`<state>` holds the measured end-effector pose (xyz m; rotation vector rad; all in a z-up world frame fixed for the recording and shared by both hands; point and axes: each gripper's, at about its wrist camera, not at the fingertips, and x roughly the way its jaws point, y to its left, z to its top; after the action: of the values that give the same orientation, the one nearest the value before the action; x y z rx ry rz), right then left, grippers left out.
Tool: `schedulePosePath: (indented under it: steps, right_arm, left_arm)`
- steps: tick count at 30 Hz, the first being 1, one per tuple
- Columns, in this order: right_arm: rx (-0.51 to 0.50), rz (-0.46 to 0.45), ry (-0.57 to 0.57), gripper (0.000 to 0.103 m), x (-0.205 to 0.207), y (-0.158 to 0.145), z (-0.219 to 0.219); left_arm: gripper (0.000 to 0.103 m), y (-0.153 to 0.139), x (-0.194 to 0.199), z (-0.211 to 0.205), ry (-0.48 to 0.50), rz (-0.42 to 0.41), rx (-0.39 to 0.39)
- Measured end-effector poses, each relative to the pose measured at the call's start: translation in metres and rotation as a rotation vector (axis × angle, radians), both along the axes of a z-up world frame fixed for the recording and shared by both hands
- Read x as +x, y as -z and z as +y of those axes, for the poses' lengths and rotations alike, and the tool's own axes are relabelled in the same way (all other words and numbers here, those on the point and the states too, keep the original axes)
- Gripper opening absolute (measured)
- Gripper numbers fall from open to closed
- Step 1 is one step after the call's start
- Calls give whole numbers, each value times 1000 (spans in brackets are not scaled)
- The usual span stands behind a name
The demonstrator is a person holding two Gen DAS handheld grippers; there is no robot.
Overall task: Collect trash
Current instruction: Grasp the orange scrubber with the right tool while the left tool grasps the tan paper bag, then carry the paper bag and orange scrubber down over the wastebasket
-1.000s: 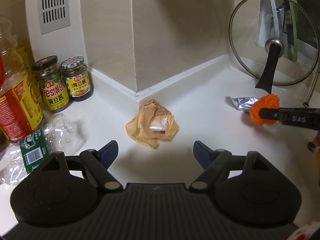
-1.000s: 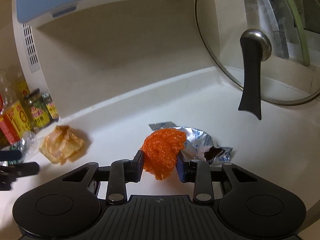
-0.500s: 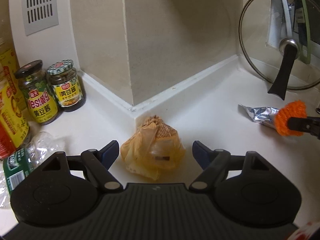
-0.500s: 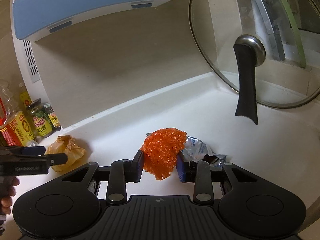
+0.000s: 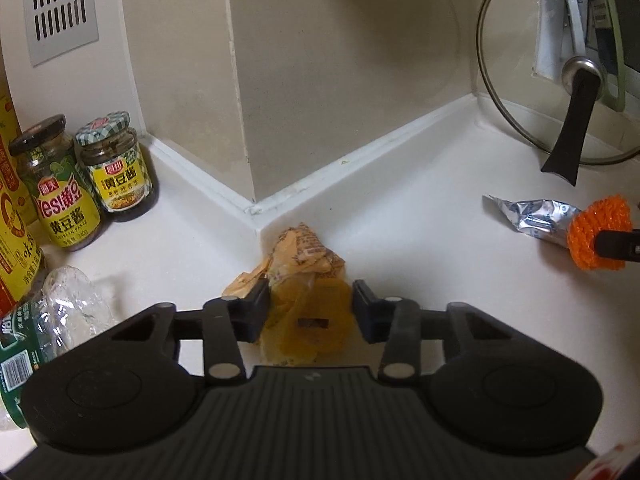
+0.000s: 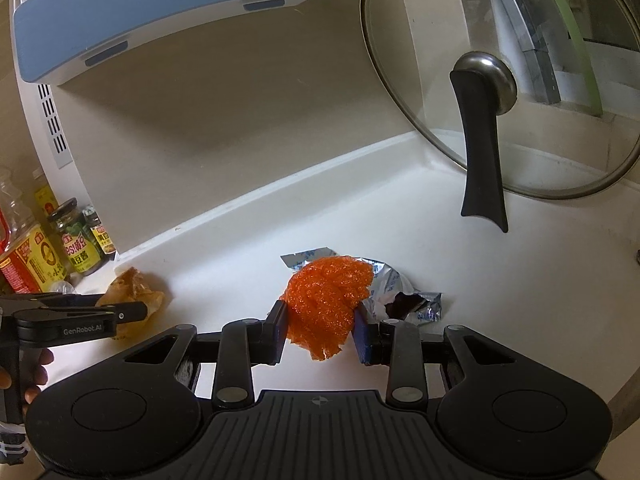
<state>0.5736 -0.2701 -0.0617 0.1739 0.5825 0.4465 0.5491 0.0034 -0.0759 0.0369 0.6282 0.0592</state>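
A crumpled yellow wrapper (image 5: 306, 268) lies on the white counter (image 5: 400, 240) by the wall corner. My left gripper (image 5: 310, 308) has closed on the yellow wrapper, its fingers pressing both sides. The wrapper also shows in the right wrist view (image 6: 134, 288), with the left gripper (image 6: 132, 312) on it. My right gripper (image 6: 320, 328) is shut on an orange mesh net (image 6: 328, 300) and holds it just above the counter. A crumpled silver foil wrapper (image 6: 400, 292) lies behind the net; it also shows in the left wrist view (image 5: 528, 218).
Two sauce jars (image 5: 92, 176) and an oil bottle (image 5: 12, 216) stand at the left. A crushed clear plastic bottle (image 5: 48, 320) lies in front of them. A glass pot lid (image 6: 500, 80) leans against the back right wall. A blue-and-white appliance (image 6: 160, 4) hangs overhead.
My left gripper moved forward over the yellow wrapper and its fingers closed in on it. My right gripper stayed shut on the orange net and barely moved.
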Motion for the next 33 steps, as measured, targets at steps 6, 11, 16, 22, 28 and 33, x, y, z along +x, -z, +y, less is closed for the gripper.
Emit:
schedulePosePath:
  steps: [6,11,16,22,28,33]
  right_arm:
    - [6,6,1,34,-3,1,0]
    - [11,3,2,34,-7,-2,-1]
    - [14,1,3,34,-13,-4,-2]
    - [17,-13,7,34,-23,-10,-4]
    - [22,-24,13,34,-37,-16,-6]
    - [29,-38,16,34,-53,-22,-7]
  left_arm:
    - [30,-2,-7,-2,12,-3,22]
    - [29,-7,-15,-1,9,-5,16]
    - [29,-15,-26,0,13,-13,7]
    - [29,-28,-42,2,17,-39,-12]
    - [29,-42,-65,0,33,-69,-38]
    - [29,-53,-88,-1,50,-92,-62]
